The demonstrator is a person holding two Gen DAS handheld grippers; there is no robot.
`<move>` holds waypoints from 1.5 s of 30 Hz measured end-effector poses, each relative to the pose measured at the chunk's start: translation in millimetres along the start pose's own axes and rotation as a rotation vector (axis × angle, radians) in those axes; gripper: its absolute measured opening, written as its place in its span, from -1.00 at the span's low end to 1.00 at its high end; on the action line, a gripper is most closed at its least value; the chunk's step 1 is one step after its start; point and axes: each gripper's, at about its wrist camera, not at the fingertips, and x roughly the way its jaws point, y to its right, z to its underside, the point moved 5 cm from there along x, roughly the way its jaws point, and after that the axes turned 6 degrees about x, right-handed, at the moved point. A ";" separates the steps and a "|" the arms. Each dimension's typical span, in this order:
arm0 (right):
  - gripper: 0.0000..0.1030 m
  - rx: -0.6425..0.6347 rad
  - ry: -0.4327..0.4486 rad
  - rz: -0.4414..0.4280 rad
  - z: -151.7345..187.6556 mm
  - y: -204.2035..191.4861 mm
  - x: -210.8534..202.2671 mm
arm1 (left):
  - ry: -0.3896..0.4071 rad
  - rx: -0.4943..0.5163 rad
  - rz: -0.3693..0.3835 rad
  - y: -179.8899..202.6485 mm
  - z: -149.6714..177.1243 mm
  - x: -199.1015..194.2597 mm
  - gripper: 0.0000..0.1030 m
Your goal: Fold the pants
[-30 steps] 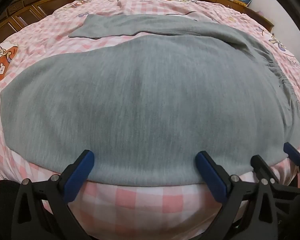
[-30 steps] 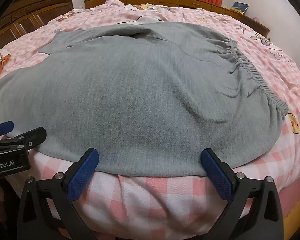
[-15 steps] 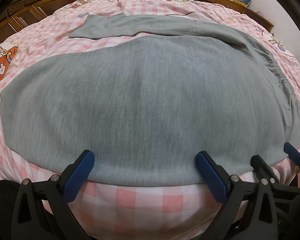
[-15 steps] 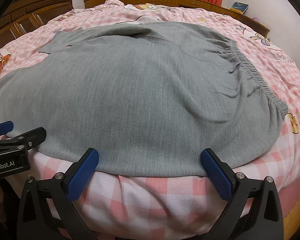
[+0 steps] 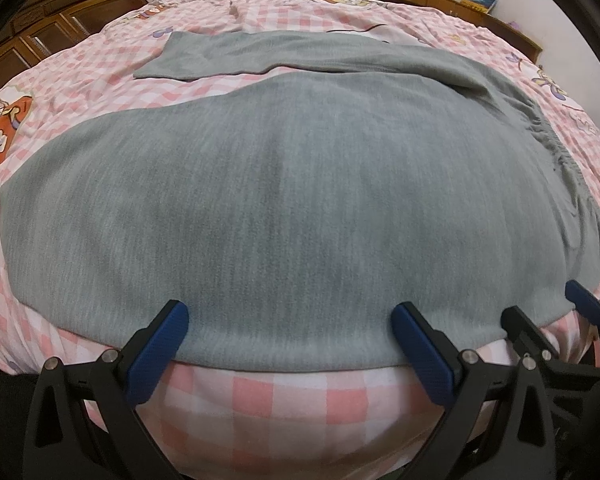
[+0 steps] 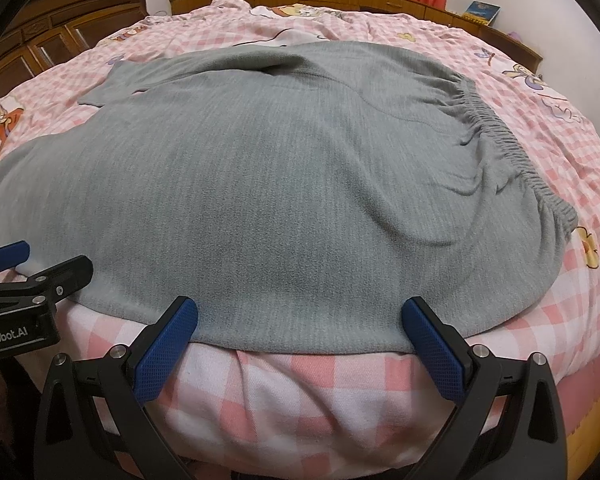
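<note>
- lying flat on the checked bedspread (image 5: 292,396), grey pants (image 5: 284,200), waistband to the right.
- left gripper (image 5: 290,344) and right gripper (image 6: 300,336): both released, fingers spread at the pants' near edge.

One pair of grey pants (image 5: 284,200), one pink checked bedspread (image 5: 284,400), two grippers, left gripper (image 5: 288,344) and right gripper (image 6: 300,340), one book (image 6: 482,10)

Soft, even indoor light, moderately bright, without glare; shadows faint. Strong fisheye bulge with black vignetted corners. Slight blur across both views.
</note>
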 end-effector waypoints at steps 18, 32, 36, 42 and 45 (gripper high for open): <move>0.88 -0.010 0.033 -0.002 -90.9 87.9 -24.3 | 0.060 -0.067 -0.061 -83.8 -61.2 -12.4 0.99; 0.87 0.086 -0.024 0.082 -161.5 171.4 15.0 | 0.059 -0.102 -0.143 -148.8 -128.2 7.2 0.99; 0.85 0.077 -0.049 0.074 -170.6 174.8 22.3 | 0.052 -0.115 -0.154 -160.3 -141.8 9.0 0.99; 0.85 0.007 -0.061 0.100 -201.2 174.2 37.4 | 0.053 -0.081 -0.176 -171.5 -174.2 19.0 0.99; 0.85 -0.036 -0.080 0.099 -222.1 170.5 50.8 | 0.031 -0.071 -0.174 -178.3 -197.9 31.5 0.99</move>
